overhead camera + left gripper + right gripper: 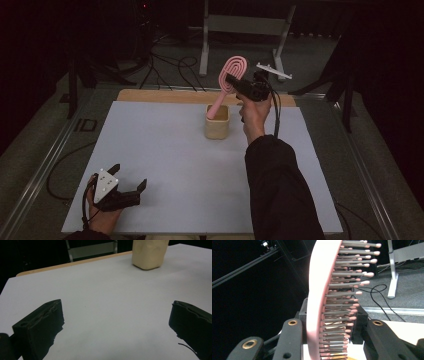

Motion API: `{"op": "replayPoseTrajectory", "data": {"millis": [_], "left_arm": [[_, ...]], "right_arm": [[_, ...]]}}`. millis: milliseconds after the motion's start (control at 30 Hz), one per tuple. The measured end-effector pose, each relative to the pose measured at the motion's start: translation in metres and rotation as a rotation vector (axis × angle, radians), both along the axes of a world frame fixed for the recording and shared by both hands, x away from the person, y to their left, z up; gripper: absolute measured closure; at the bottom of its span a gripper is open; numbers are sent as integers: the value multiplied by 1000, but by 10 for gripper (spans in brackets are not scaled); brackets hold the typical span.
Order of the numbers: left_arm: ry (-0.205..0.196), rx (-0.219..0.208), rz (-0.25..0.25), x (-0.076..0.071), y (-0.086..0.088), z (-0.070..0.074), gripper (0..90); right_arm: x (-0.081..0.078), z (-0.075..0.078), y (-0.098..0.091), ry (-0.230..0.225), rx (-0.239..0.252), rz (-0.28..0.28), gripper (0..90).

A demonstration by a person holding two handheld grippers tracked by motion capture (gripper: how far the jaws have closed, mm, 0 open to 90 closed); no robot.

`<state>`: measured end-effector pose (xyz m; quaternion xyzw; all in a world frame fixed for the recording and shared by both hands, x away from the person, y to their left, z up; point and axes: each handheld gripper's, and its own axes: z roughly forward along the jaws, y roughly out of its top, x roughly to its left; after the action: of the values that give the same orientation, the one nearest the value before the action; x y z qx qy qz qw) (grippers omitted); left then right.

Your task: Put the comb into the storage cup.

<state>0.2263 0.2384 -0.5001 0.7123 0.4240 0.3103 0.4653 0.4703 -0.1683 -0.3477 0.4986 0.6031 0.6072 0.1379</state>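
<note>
A pink hairbrush (233, 73) with an oval head stands tilted, its handle end down inside a beige cup (217, 124) at the far middle of the table. My right gripper (231, 81) is shut on the brush head from the right, well above the cup. In the right gripper view the brush (318, 295) runs upright between the jaws, its bristles pointing at the right-hand jaw. My left gripper (129, 178) rests low at the near left corner, open and holding nothing. In its own view the left gripper (116, 315) faces bare table, with the cup (149, 253) far ahead.
A white sheet (165, 165) covers the table, with a strip of wood (160, 96) showing along the far edge. Beyond it a grey metal stand (245, 30) and black cables (170, 70) are on the floor. Metal rails (55, 150) run along both sides of the table.
</note>
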Motion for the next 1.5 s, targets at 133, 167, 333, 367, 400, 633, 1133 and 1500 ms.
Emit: {"op": "replayPoseTrajectory", "data": {"millis": [133, 167, 333, 367, 400, 633, 1133, 1500], "left_arm": [[0, 1, -1, 0, 0, 0, 4], [0, 1, -1, 0, 0, 0, 4], [0, 0, -1, 0, 0, 0, 4], [0, 0, -1, 0, 0, 0, 4], [0, 0, -1, 0, 0, 0, 4], [-2, -1, 1, 0, 0, 0, 4], [-3, -1, 3, -1, 0, 1, 4], [-5, -2, 5, -1, 1, 1, 4]], "right_arm": [[0, 0, -1, -4, -1, -2, 638], [0, 0, -1, -4, -1, -2, 638], [1, 0, -3, -6, -6, -10, 638], [1, 0, -3, -6, -6, -10, 638], [1, -1, -3, -7, -8, -12, 638], [1, -3, -4, -4, -11, -17, 638], [0, -10, -5, 0, -21, -38, 638], [1, -15, -1, 7, -24, -40, 638]]}}
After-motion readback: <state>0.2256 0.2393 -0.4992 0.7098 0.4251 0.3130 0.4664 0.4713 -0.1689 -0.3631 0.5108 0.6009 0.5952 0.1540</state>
